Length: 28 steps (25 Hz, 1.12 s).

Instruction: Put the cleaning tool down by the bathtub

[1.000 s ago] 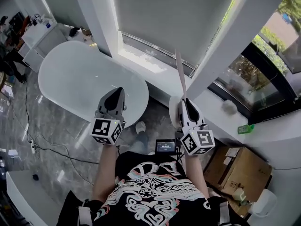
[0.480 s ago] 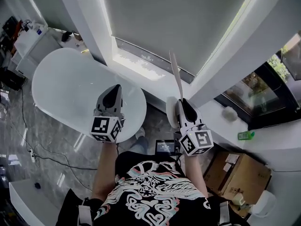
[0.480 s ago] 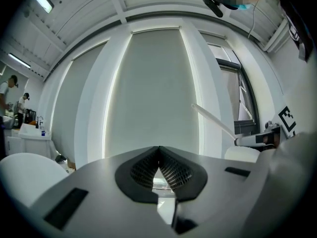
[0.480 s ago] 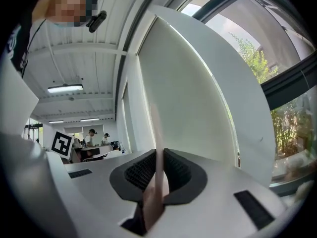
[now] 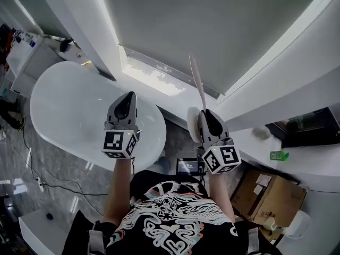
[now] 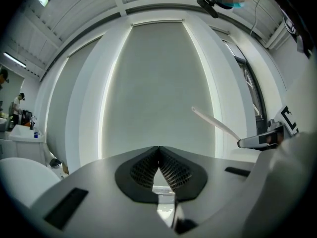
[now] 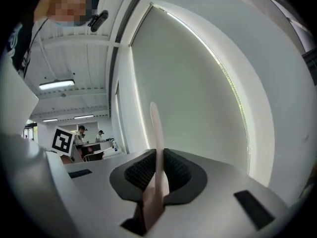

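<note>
My right gripper (image 5: 207, 117) is shut on the cleaning tool (image 5: 196, 82), a long pale handle that sticks up and forward from the jaws toward the window blind. In the right gripper view the cleaning tool (image 7: 157, 148) runs between the two ribbed pads (image 7: 176, 171) and rises past them. Its lower end hangs behind the gripper, where a pale rounded head (image 5: 193, 125) shows. My left gripper (image 5: 127, 101) is shut with nothing in it, held over the white oval bathtub (image 5: 69, 108). In the left gripper view the cleaning tool (image 6: 218, 125) shows at the right.
A large grey roller blind (image 5: 212, 31) covers the window ahead, with a white sill (image 5: 154, 76) below it. White ledge (image 5: 297, 153) at right carries a green bottle (image 5: 277, 155). Cardboard boxes (image 5: 276, 195) stand at lower right. Cables (image 5: 32, 158) cross the marble floor at left.
The head view has tilted up toward the blind, so the tub and window slid down and left in the picture. Both grippers keep their pose; the right still holds the tool.
</note>
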Motion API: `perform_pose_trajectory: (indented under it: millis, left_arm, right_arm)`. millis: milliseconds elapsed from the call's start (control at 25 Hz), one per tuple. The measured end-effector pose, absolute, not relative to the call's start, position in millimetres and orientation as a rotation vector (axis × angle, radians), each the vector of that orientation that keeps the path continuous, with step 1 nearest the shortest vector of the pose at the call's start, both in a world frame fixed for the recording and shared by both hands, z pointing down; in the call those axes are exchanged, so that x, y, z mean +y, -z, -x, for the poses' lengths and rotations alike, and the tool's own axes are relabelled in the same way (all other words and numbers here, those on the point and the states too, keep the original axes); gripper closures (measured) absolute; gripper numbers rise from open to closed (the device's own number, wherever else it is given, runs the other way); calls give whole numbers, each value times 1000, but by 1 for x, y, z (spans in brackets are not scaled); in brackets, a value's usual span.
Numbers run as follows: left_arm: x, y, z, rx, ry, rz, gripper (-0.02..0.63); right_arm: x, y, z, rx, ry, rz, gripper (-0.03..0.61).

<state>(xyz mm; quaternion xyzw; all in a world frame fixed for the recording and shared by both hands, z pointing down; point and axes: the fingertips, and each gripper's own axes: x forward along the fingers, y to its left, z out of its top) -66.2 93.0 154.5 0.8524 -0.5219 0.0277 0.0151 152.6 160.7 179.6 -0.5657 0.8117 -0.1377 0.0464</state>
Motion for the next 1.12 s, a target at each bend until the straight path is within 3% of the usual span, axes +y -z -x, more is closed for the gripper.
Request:
perform_pose_trajectory:
  millis: [1120]
  left_arm:
    - [-22, -191, 82, -1538, -158, -2636, 597]
  right_arm:
    - [33, -205, -129, 2549, 359, 1858, 514]
